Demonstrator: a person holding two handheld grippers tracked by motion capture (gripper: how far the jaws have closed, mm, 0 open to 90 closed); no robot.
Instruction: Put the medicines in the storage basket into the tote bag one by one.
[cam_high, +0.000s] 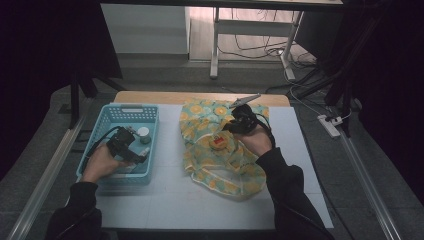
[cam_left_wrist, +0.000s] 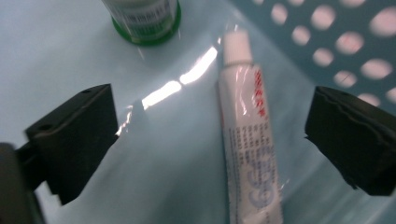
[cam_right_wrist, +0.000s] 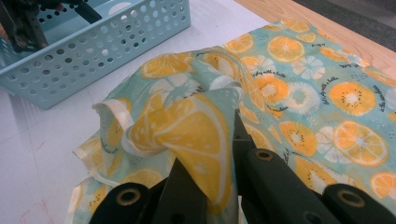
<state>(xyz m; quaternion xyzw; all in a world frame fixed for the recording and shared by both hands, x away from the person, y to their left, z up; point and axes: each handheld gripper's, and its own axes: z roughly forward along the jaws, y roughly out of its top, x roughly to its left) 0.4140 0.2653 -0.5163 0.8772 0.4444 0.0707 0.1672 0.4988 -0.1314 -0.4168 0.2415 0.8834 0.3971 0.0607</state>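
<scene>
1. Cloth (cam_high: 220, 150): orange-slice print, spread on the white table (cam_high: 165, 200) right of the basket, bunched up around the right gripper.
2. Basket (cam_high: 112, 177): light blue, perforated, at the table's left; left gripper is down inside it.
3. Right gripper (cam_right_wrist: 219, 186): jaws clamped tight on a raised fold of the cloth.
4. Left gripper (cam_left_wrist: 210, 140): jaws wide apart, nothing gripped. The tube lies on the basket floor between them, nearer one jaw, touching neither.
5. Tube (cam_left_wrist: 247, 140): white, red print, cap pointing away from the gripper.
6. Small green-rimmed bottle (cam_left_wrist: 142, 21): stands beyond the tube.

Tube (cam_left_wrist: 247, 140) lower end cut off; bottle (cam_left_wrist: 142, 21) top cropped, label blurred.
</scene>
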